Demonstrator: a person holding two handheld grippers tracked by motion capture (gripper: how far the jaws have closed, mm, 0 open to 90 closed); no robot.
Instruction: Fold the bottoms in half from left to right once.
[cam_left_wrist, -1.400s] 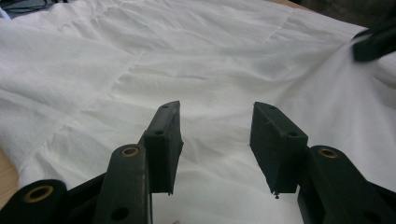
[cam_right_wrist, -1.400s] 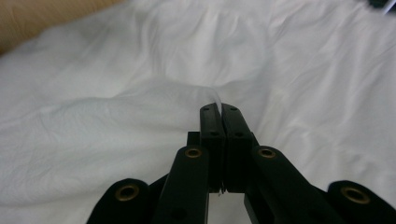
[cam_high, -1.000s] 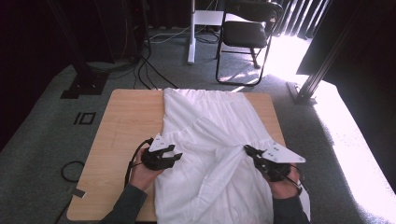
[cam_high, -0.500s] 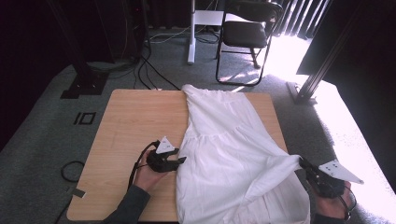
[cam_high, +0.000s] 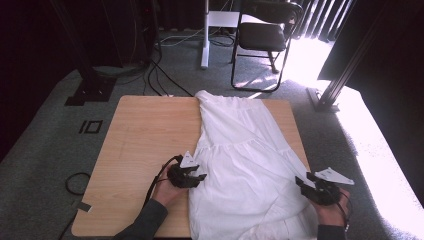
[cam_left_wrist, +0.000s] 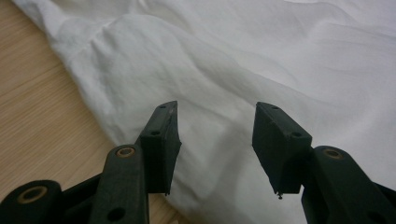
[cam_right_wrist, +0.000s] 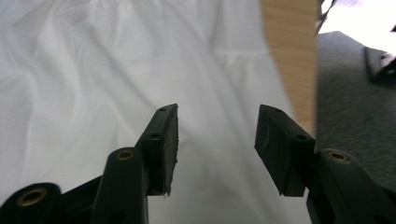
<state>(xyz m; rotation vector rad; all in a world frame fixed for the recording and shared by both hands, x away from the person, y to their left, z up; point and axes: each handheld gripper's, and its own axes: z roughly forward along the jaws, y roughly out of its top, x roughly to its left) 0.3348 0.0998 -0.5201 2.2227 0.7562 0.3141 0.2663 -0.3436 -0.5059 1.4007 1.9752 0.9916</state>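
A white gathered garment lies spread on the wooden table, narrow at the far end and wide at the near edge. My left gripper stands open at the cloth's left edge; in the left gripper view its jaws hover over the white fabric with nothing pinched. My right gripper sits at the cloth's right hem, by the table's right edge. Its jaws have just been opening and stand apart above the fabric, with nothing gripped.
Bare wood runs left of the garment, and a strip of table shows past its right side, then grey carpet. Beyond the far edge stand a black chair, a white stand, floor cables and a slanted metal post.
The right gripper swept right and toward the near edge, pulling the folded cloth open, then opened and let go. The left gripper shifted slightly along the cloth's left edge.
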